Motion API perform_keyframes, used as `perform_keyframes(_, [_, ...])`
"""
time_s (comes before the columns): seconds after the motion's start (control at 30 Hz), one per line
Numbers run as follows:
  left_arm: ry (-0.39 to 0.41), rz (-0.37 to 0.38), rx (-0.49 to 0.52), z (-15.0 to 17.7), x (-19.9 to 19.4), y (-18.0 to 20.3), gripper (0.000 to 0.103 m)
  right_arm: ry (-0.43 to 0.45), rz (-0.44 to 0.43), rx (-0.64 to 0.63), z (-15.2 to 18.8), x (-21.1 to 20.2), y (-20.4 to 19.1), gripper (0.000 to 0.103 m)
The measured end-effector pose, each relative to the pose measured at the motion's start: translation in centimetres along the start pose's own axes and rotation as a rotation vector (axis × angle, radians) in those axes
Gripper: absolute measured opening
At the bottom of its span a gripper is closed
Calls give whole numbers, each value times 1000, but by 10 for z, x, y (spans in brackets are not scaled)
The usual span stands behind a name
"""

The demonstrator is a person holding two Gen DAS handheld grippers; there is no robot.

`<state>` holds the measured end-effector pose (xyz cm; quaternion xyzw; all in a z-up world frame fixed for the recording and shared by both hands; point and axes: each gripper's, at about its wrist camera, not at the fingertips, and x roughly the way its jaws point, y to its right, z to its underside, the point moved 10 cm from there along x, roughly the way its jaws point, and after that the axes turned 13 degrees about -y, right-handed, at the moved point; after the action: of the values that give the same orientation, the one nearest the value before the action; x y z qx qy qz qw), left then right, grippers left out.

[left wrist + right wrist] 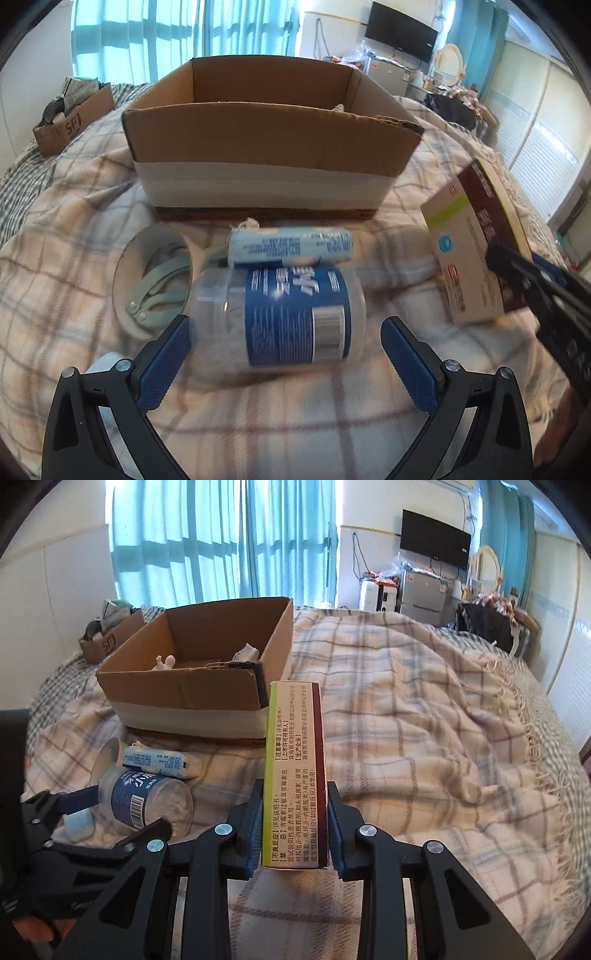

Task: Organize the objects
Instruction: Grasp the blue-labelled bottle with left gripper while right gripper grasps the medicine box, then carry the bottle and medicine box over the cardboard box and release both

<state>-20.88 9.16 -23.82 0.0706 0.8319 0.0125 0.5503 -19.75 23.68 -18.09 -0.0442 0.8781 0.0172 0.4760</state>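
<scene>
right wrist, medicine box (pixel 293 775) clamped in hand-held gripper (pixel 294 834)

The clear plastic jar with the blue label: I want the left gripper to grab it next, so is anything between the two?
Nothing visible is. The clear plastic jar with the blue label lies on its side on the plaid blanket, directly ahead of the open left gripper. The pale blue tissue pack lies beyond the jar, not in front.

Clear glossy plastic jar (pixel 284 314) between left claw (pixel 284 354) pads; matt brown cardboard box (pixel 273 147) beyond; woven plaid cloth blanket (pixel 74 266) beneath.
</scene>
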Motion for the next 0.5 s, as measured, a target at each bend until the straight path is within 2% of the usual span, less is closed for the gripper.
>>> perform_keyframes(0.07, [-6, -12, -3, -4, 6, 1, 100, -2, -10, 5, -1, 3, 1, 29])
perform_keyframes(0.13, [-11, -38, -5, -4, 11, -2, 91, -8, -17, 8, -1, 7, 2, 29])
perform_keyframes(0.17, [-13, -45, -6, -4, 12, -3, 90, -14, -20, 10, -1, 10, 3, 29])
perform_keyframes(0.33, [-16, -14, -18, -2, 9, -7, 90, -15, -24, 11, -3, 15, 4, 29])
perform_keyframes(0.5, [-15, 16, -34, 3, -7, -14, 89, 7, -34, 27, -4, 1, 2, 29])
